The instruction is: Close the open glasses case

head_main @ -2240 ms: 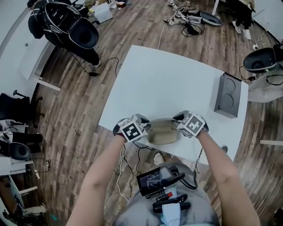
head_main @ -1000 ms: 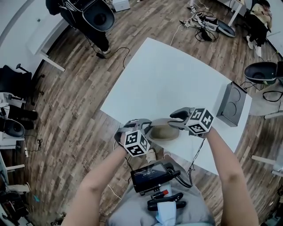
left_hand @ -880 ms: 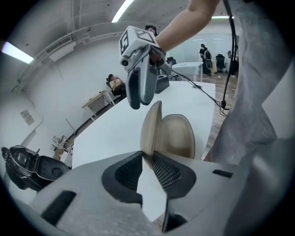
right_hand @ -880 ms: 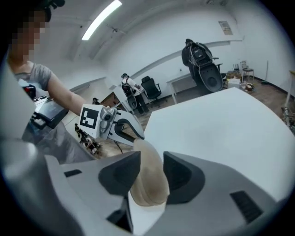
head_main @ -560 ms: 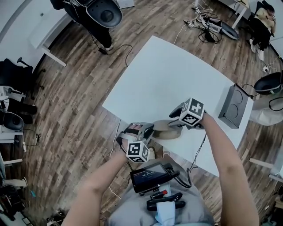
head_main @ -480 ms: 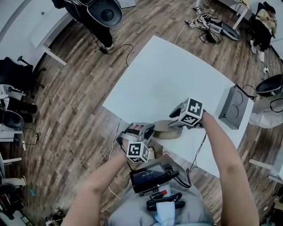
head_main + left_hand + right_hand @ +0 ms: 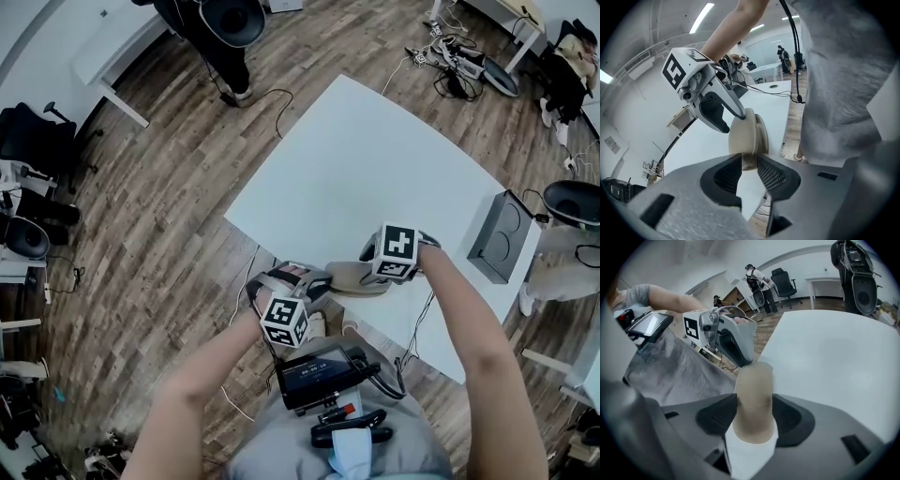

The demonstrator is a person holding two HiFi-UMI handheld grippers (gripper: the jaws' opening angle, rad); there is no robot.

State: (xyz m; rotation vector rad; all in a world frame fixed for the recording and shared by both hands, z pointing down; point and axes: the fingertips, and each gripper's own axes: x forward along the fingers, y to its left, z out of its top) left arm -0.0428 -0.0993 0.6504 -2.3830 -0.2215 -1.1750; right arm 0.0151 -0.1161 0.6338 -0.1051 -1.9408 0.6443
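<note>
The beige glasses case [image 7: 349, 277] lies near the front edge of the white table [image 7: 375, 178], its two halves together with only a seam showing [image 7: 747, 138]. My left gripper [image 7: 314, 278] is at its left end. Its jaws are opening, and the case's tip sits between the fingertips [image 7: 749, 164]. My right gripper [image 7: 367, 272] reaches down over the right end. Its jaws are opening too and stand wide, with the case [image 7: 753, 394] filling the gap between them [image 7: 753, 416]. Each gripper view shows the other gripper beyond the case.
A grey box [image 7: 502, 234] with two round recesses stands at the table's right edge. The case lies close to the table's near edge, with wooden floor below. A black device [image 7: 323, 370] hangs at the person's chest. Chairs and cables lie around the table.
The case's lid has come down flat. My right gripper has tipped down over the case's right end and spread its jaws. My left gripper has rolled, shifted a little along the table edge and loosened.
</note>
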